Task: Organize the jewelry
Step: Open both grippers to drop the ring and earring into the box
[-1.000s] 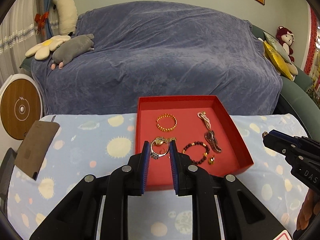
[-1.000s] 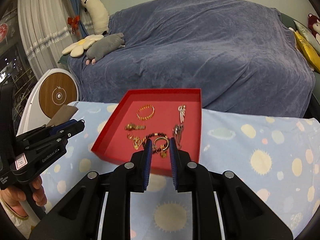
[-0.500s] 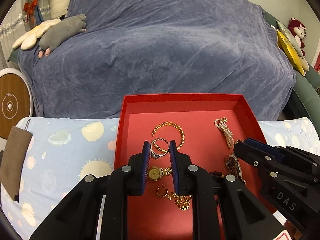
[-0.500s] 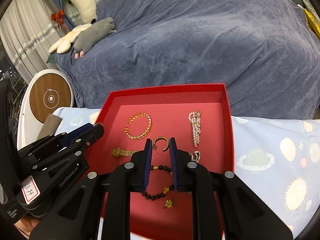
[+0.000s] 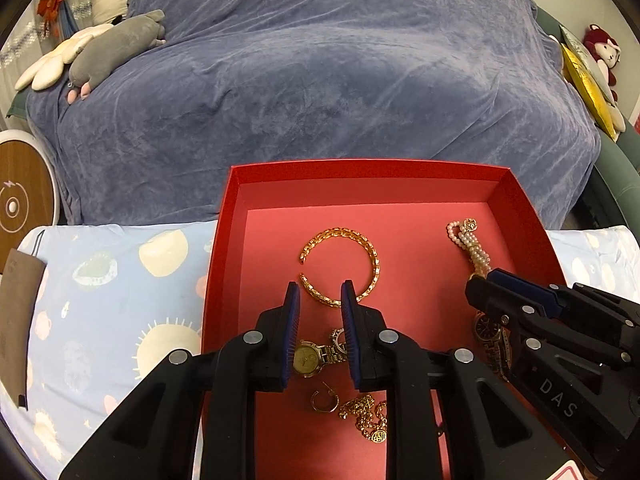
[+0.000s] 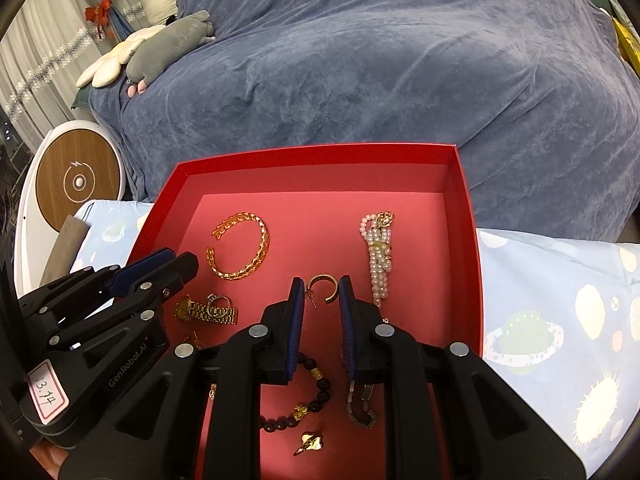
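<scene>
I hover my left gripper [image 5: 319, 295], jaws opening and empty, and my narrowly open, empty right gripper [image 6: 321, 289] over the red tray [image 6: 466, 216]; its pearl strand [image 6: 378, 258] lies lengthwise toward the sofa [image 6: 400, 60].

left gripper [image 5: 319, 296] opening, right gripper [image 6: 320, 292] slightly parted

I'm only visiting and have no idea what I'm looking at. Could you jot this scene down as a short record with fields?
Setting: red tray on a patterned cloth, blue-covered sofa behind
In tray: gold bangle, pearl strand, gold watch, hoop earring, dark bead bracelet
Left hand-held gripper: over tray, nothing held
Right hand-held gripper: over tray, nothing held
</scene>
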A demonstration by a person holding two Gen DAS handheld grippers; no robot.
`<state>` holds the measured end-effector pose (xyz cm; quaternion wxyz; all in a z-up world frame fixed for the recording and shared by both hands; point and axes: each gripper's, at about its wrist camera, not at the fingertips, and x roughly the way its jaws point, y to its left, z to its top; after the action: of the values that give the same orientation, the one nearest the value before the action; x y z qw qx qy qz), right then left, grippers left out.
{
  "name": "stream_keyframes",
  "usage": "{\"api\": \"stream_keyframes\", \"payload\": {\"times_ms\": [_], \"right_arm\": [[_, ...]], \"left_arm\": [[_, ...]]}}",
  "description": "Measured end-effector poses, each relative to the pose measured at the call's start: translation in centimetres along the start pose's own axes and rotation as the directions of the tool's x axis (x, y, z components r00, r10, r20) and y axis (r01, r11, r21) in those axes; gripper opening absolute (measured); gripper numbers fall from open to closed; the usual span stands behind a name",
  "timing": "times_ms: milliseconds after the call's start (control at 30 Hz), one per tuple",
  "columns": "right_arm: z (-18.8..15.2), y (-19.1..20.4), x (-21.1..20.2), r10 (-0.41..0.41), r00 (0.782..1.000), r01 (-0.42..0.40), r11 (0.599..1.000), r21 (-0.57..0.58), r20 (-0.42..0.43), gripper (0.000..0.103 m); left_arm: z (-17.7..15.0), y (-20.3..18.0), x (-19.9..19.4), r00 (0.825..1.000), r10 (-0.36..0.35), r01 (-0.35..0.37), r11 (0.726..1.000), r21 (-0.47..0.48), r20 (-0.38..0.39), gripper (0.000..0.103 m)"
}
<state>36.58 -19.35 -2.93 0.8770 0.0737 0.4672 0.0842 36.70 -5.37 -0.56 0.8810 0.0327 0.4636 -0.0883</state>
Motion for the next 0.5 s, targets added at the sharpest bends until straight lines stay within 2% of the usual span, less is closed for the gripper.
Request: {"api": "stream_keyframes", "payload": {"times_ms": [200, 333, 433, 500], "right_arm": [[-0.2, 0.1, -0.6, -0.010, 1.000, 0.010, 1.000, -0.009, 0.021, 0.019], [-1.0, 0.6, -2.9, -0.022, 0.998, 0.025, 0.999, -0.044, 0.058, 0.019], [-2.3, 0.9, -5.5, -0.018, 0.996, 0.023, 0.998, -0.058, 0.091, 0.028], [-3.5, 1.2, -7.4, -0.014, 0.994, 0.022, 0.997, -0.071, 0.111, 0.029]], "left_arm": [[-0.3, 0.4, -0.8, 0.999, 0.014, -0.014, 1.000, -0.026, 0.028, 0.029], [-0.9, 0.3, -2.4, 0.997, 0.039, -0.038, 0.999, -0.013, 0.064, 0.033], [-1.9, 0.3, -4.4, 0.996, 0.041, -0.039, 0.999, -0.024, 0.084, 0.040], [-2.8, 0.2, -6.0, 0.994, 0.047, -0.044, 0.999, -0.030, 0.100, 0.044]]}}
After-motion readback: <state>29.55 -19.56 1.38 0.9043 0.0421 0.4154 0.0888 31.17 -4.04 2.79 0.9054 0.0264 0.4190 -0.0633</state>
